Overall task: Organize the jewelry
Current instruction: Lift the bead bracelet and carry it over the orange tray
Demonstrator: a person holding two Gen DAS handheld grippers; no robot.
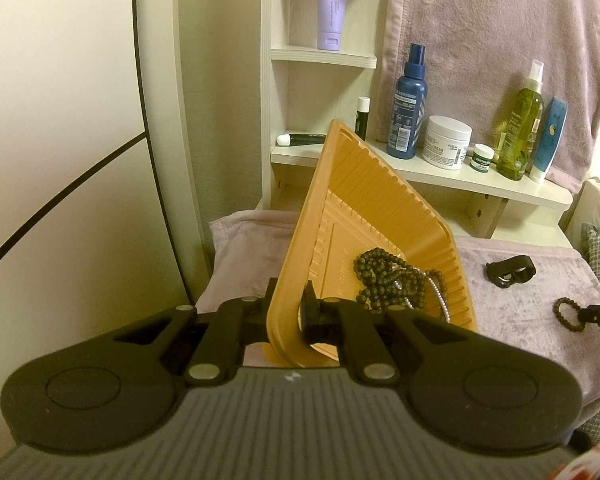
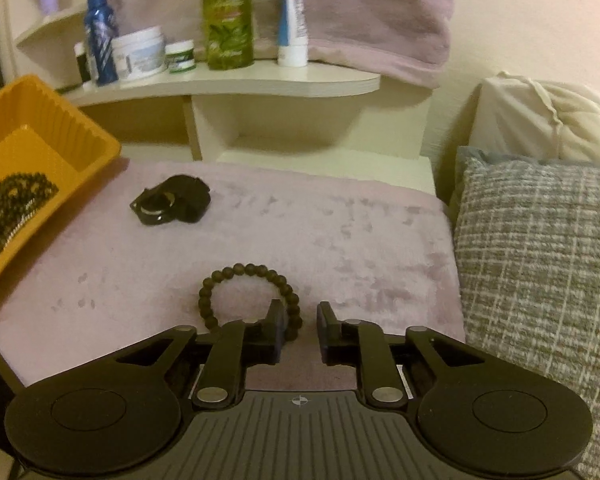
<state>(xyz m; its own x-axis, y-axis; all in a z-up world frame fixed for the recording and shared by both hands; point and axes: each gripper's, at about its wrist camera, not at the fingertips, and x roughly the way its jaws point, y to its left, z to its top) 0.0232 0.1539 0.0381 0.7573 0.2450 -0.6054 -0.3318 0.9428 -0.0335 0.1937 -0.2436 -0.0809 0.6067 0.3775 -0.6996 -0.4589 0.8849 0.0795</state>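
1. Gripping the near rim of an orange tray (image 1: 364,200), the left tool (image 1: 290,300) is seen from its own wrist camera with its fingers closed on the tray wall, one finger outside and one inside.
2. Tilted steeply up on its side, the tray holds a pile of dark bead strands (image 1: 388,280) and a silvery chain (image 1: 438,296), gathered at its lower corner.
3. To the right, on the pink fleece covering the counter (image 1: 540,292), lie a small black box (image 1: 510,271) and, nearer the frame edge, a dark bead bracelet (image 1: 568,314), with the tips of the right tool (image 1: 598,318) touching it.
4. Behind, a white shelf (image 1: 480,180) carries a blue spray bottle (image 1: 407,104), a white cream jar (image 1: 446,142), a small green-labelled jar (image 1: 482,157) and a green bottle (image 1: 520,128).
5. From the right wrist camera, the right tool (image 2: 299,320) stands with its fingers apart, holding nothing.
6. The bead bracelet (image 2: 248,298) lies flat on the pink counter (image 2: 360,240), its right side passing between the fingers, just beside the left one.
7. Farther off sit the black box (image 2: 172,204), open with a ring-like piece inside, and, at far left, the orange tray (image 2: 40,120) with its beads (image 2: 16,196).
8. A grey checked cushion (image 2: 540,260) borders the counter on the right.
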